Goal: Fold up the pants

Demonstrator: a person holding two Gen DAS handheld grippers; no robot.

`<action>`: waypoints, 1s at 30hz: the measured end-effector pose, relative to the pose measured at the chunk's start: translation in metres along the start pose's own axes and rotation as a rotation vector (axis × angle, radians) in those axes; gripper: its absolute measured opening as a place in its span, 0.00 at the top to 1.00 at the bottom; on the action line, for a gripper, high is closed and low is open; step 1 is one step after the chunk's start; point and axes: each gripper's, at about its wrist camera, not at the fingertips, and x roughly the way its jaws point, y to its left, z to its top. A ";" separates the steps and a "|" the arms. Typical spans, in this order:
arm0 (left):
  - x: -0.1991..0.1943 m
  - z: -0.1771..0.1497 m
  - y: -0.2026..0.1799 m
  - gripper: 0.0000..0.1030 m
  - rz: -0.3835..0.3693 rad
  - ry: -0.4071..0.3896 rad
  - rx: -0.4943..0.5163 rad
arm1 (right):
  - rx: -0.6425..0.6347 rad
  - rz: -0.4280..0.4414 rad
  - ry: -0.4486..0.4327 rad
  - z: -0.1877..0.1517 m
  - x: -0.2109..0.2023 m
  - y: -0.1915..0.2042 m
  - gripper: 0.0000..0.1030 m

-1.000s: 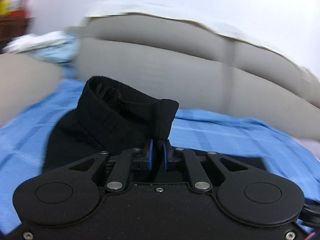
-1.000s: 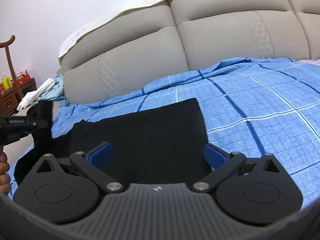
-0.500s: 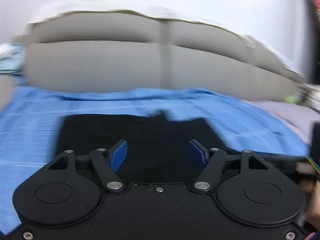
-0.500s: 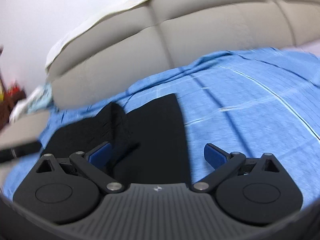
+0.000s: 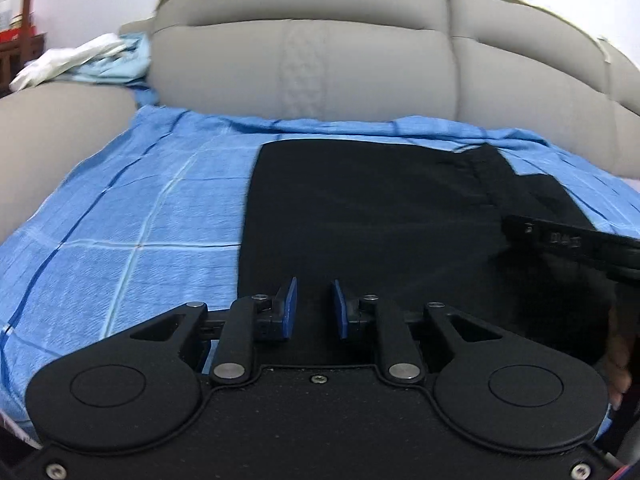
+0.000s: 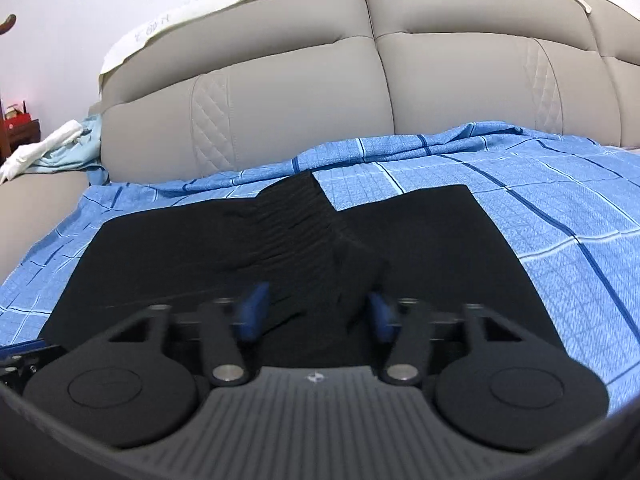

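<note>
Black pants [image 5: 380,216] lie flat on the blue checked bedsheet [image 5: 140,220]. In the right wrist view the pants [image 6: 192,248] show a ribbed waistband part [image 6: 304,216] folded over the middle. My left gripper [image 5: 313,310] hovers at the pants' near edge, its blue pads a narrow gap apart with nothing between them. My right gripper [image 6: 316,312] sits over the near edge of the pants, jaws partly open, its pads blurred, with black fabric between them but not pinched. The right tool's arm [image 5: 572,240] shows at the right of the left wrist view.
A grey padded headboard [image 6: 360,92] stands behind the bed. White and pale blue cloth [image 5: 80,62] lies on the grey ledge at the far left. A dark wooden stand [image 6: 18,128] is at the left edge.
The left gripper let go of the waistband, which now lies folded on the pants, opened wide, then narrowed its jaws. The right gripper's jaws have narrowed over the pants' near edge.
</note>
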 end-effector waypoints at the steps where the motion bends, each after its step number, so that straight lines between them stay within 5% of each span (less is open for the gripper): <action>1: -0.002 0.000 -0.004 0.80 -0.003 -0.004 0.017 | -0.017 -0.006 -0.011 -0.001 -0.004 0.000 0.68; 8: -0.015 0.007 -0.016 0.76 -0.053 -0.031 0.031 | -0.056 -0.173 -0.115 0.002 -0.050 -0.021 0.74; 12: -0.004 -0.007 -0.023 0.75 -0.019 0.042 0.068 | -0.052 -0.264 -0.053 -0.008 -0.051 -0.047 0.69; 17: -0.013 -0.017 -0.023 0.70 0.002 0.039 0.123 | -0.026 -0.248 -0.023 -0.014 -0.059 -0.068 0.29; 23: -0.030 0.001 -0.007 0.63 -0.053 0.054 0.073 | -0.068 -0.239 -0.082 0.000 -0.071 -0.083 0.03; 30: 0.007 0.058 -0.003 0.48 -0.061 0.002 0.064 | -0.088 -0.098 0.005 0.043 -0.029 -0.115 0.00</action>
